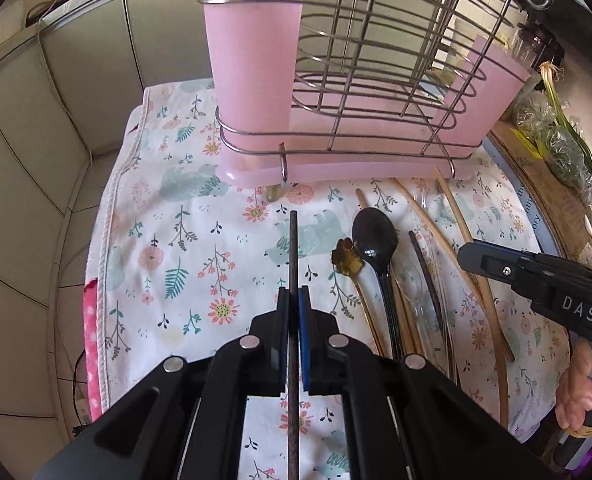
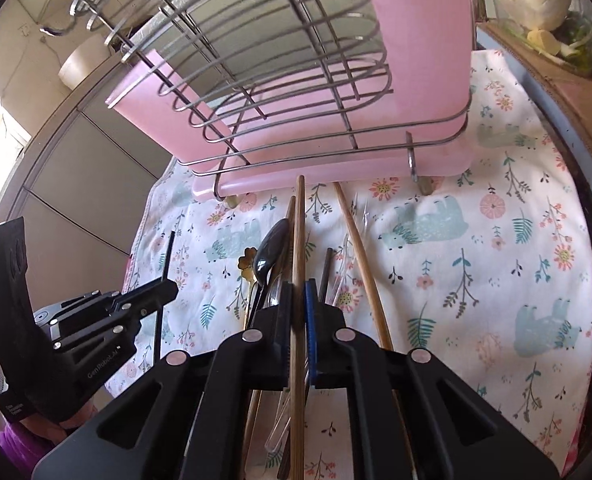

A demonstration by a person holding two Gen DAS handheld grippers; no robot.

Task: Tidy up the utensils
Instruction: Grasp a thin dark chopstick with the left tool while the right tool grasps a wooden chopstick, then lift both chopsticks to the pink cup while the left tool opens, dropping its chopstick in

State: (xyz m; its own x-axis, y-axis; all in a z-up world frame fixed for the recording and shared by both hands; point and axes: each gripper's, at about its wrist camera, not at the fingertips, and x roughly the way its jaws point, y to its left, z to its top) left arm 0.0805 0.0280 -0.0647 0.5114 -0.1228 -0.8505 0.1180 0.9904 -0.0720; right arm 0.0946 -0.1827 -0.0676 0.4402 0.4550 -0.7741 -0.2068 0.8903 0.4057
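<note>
Inspecting from the left edge of the counter (image 1: 515,216) across: the wire rack (image 1: 375,80) stands toward the far edge on the floral cloth (image 1: 176,240), with a pink cup (image 1: 252,80) at its left end and another pink holder (image 1: 491,96) at its right. I can see no utensil standing in the cage or in either pink holder, though their insides are largely hidden from me.

My left gripper (image 1: 294,300) has its fingers (image 1: 304,332) clamped on a dark chopstick (image 1: 293,248), which points at the rack's foot and appears clear of the cloth.

Right of it, the unsorted pile lies near the middle of the cloth: a black spoon (image 1: 375,236), a small gold flower-headed spoon (image 1: 345,260), a clear plastic piece, a second dark stick (image 1: 425,276) and several bamboo chopsticks (image 1: 459,220).

My right gripper (image 2: 298,304) has its fingers (image 2: 311,320) closed on one bamboo chopstick (image 2: 299,240), its tip reaching the rack's base.

Judgement: sorting has scarcely begun. Two sticks are in hand, none stowed; the pile remains.
</note>
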